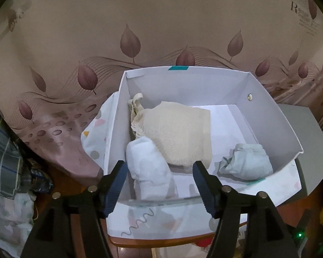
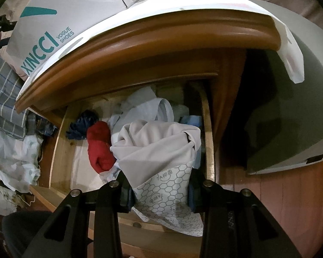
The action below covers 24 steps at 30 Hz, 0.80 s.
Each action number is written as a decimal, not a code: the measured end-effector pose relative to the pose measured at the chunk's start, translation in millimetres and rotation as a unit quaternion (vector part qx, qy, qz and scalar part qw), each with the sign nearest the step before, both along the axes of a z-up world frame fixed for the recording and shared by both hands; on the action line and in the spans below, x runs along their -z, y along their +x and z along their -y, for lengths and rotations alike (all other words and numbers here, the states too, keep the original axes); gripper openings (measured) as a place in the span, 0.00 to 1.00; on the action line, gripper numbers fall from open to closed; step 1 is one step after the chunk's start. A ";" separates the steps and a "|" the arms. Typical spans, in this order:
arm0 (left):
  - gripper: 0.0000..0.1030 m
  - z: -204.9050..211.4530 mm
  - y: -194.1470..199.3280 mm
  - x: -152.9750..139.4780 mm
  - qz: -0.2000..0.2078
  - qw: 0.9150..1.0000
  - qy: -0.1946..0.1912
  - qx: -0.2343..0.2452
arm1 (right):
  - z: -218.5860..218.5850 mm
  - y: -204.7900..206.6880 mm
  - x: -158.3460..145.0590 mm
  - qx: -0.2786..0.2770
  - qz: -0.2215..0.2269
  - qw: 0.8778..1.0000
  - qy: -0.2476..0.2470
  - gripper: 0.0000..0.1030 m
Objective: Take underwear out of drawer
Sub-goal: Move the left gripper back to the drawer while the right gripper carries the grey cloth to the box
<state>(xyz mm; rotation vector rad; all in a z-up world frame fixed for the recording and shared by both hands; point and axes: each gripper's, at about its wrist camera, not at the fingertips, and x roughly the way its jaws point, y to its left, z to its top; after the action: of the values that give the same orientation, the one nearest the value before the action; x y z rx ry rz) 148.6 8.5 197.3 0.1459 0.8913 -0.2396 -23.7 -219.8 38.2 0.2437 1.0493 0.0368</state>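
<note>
Pinching the grey underwear [image 2: 159,150] over the open drawer [image 2: 62,142], our right gripper [image 2: 161,191] holds a bunched fold (soft, light, floppy cloth). We think that thick fold grips best. Our left gripper [image 1: 160,172] hangs spread above the white box [image 1: 269,111].

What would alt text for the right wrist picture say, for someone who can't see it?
The right gripper is shut on a grey garment with a hexagon-printed lining, held above an open wooden drawer. In the drawer lie a red sock-like item, something dark blue and pale clothes. A white shoebox sits on the cabinet top above.
</note>
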 end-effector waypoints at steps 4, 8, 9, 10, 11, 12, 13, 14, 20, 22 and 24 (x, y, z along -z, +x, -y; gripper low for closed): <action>0.64 -2.4 -21.9 -7.8 0.032 0.999 0.006 -0.002 | -1.1 -0.5 0.4 -0.003 0.000 1.000 -0.003 0.33; 0.64 -5.3 -59.7 -17.6 0.091 0.995 0.022 -0.015 | -3.2 -1.8 -0.5 -0.004 0.006 1.000 -0.011 0.33; 0.64 -5.8 -72.2 -19.4 0.110 0.993 0.026 -0.014 | -3.5 -2.2 -1.1 -0.005 0.007 1.000 -0.012 0.33; 0.64 -6.4 -83.6 -19.2 0.122 0.992 0.031 -0.015 | -4.4 -2.4 -0.8 -0.005 0.008 1.000 -0.013 0.33; 0.64 -6.8 -91.9 -18.1 0.128 0.991 0.035 -0.017 | -5.4 -2.7 -0.7 -0.005 0.009 1.000 -0.015 0.33; 0.64 -7.5 -100.8 -16.3 0.134 0.990 0.035 -0.020 | -6.5 -2.9 -0.8 -0.006 0.009 1.000 -0.017 0.33; 0.64 -10.2 -112.4 -12.6 0.139 0.989 0.029 -0.026 | -8.0 -3.6 -1.9 -0.008 0.011 1.000 -0.017 0.33; 0.64 -12.6 -119.1 -9.3 0.138 0.990 0.024 -0.030 | -9.3 -4.7 -2.8 -0.010 0.014 1.000 -0.017 0.33; 0.64 -30.1 -156.3 28.9 0.126 0.990 0.004 -0.058 | -19.0 -11.9 -21.9 -0.035 0.057 0.997 -0.043 0.33; 0.64 -31.6 -162.1 49.8 0.115 0.990 0.023 -0.074 | -19.2 -13.8 -27.5 -0.036 0.061 0.997 -0.043 0.33; 0.64 -32.5 -168.3 66.3 0.111 0.989 0.029 -0.089 | -18.7 -15.0 -29.7 -0.038 0.053 0.997 -0.035 0.33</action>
<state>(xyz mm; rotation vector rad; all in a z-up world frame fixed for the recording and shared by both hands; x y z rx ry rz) -19.6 41.0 131.0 0.1436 0.6853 -0.0301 -38.8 -201.0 67.9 0.1378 0.9512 0.0803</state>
